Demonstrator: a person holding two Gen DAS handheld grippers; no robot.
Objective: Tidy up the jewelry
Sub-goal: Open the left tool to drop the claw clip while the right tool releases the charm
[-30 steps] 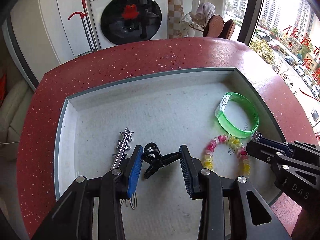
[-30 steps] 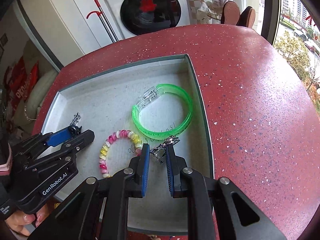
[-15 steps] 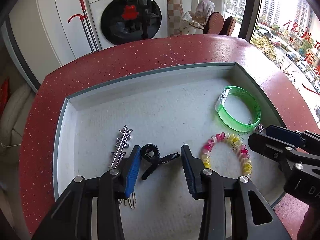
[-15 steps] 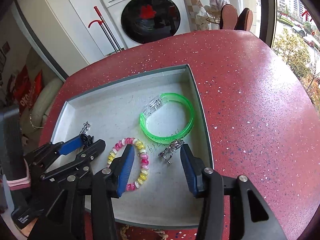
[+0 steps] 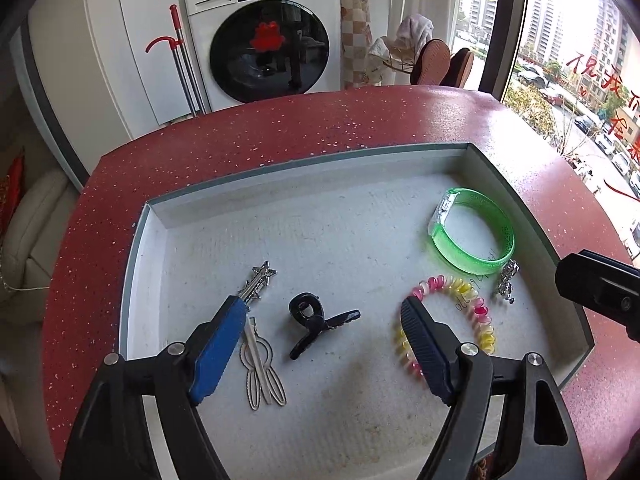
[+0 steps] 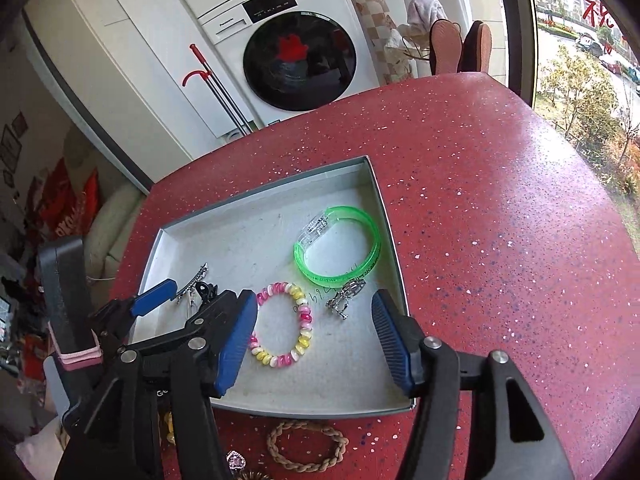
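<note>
The left hand-held gripper [image 5: 324, 328] is standing wide, jaws having just been opening, with the black claw clip [image 5: 320, 322] lying free between them. The right hand-held gripper [image 6: 316, 320] is also opening wide above the silver charm [image 6: 346, 298] in the tray [image 6: 256, 200].

A red speckled counter [image 5: 360, 128] fills the near ground, its far edge curving round. Straight behind it at twelve o'clock stands a white washer [image 5: 260, 36], dark round door with a red shape showing in the glass. At eleven o'clock a mop [image 5: 182, 60] with a red hooked handle leans on white cabinets [image 5: 104, 52]. At one o'clock there's a checkered panel [image 5: 354, 36], and just beside it a rack with a pale cloth [image 5: 418, 28] and two brown slippers [image 5: 444, 62] soles out. Round at two o'clock a dark-framed window [image 5: 568, 64] pours in daylight: towers, trees, parked cars, red lettering on the glass. Down at nine o'clock, a cream sofa [image 5: 32, 236].
</note>
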